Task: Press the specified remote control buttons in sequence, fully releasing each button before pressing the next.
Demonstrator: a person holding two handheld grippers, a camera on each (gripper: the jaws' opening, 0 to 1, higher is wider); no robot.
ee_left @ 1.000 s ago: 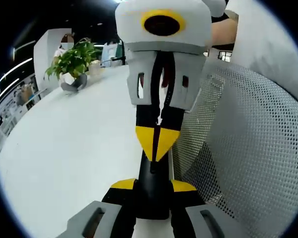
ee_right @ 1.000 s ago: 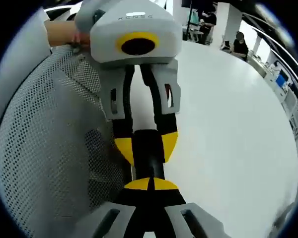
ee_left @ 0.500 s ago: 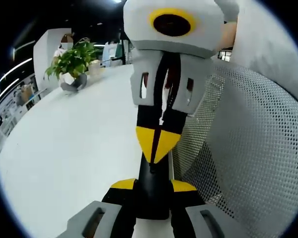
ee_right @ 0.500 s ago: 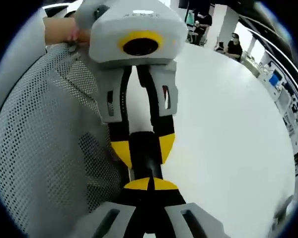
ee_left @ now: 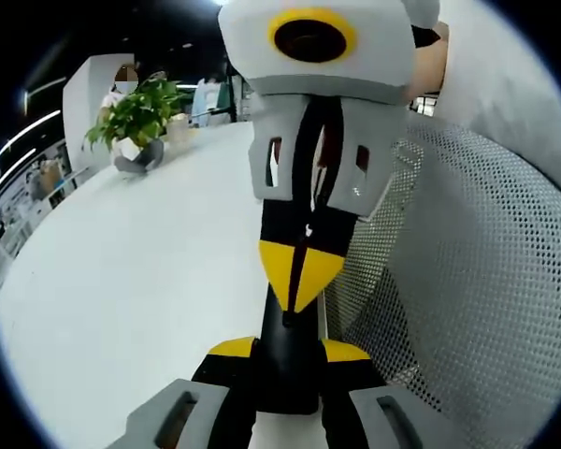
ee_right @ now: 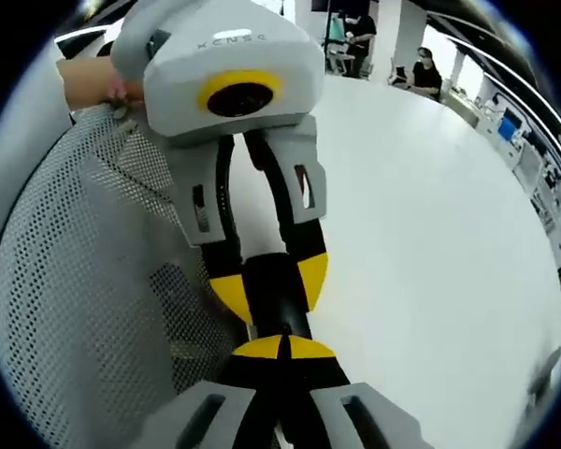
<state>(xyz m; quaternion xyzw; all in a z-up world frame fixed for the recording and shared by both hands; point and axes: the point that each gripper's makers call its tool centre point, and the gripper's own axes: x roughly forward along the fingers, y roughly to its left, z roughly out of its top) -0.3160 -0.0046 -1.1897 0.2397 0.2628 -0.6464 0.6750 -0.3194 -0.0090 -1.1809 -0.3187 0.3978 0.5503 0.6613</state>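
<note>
Counter point(ee_left: 122, 281): white, broad, stretching away on the outer side of both hand-held grippers. On the inner side there's white mesh point(ee_left: 477, 281) close in, near my body.

Left hand-held gripper point(ee_left: 288, 351): clamped on the remote control point(ee_right: 277, 297), with a yellow pad on each side of its body. It holds the remote in the air above the counter and pointing at the right one.

Right hand-held gripper point(ee_right: 280, 348): jaws together, so the yellow tips form one wedge. In the left gripper view the wedge point sits on the remote's upper face, just ahead of the left pads. It looks like contact, but I can't tell how deep the press is.

Remote: slim, black and bar-shaped, with a smooth, slightly glossy face. I can't make out buttons or markings because the tips and pads cover most of it, so I can't confirm which button is under the wedge.

Step in hand, my read: pressing one button in the sequence. To do it well:
- Left grip firm and steady so the remote can't pivot under load.
- Push with the wedge point square to the face, not sliding along it.
- Lift fully clear before moving to the next button.
- Keep the remote facing both cameras.

Potted plant point(ee_left: 136, 122) sits far off on the counter, out of the way.
</note>
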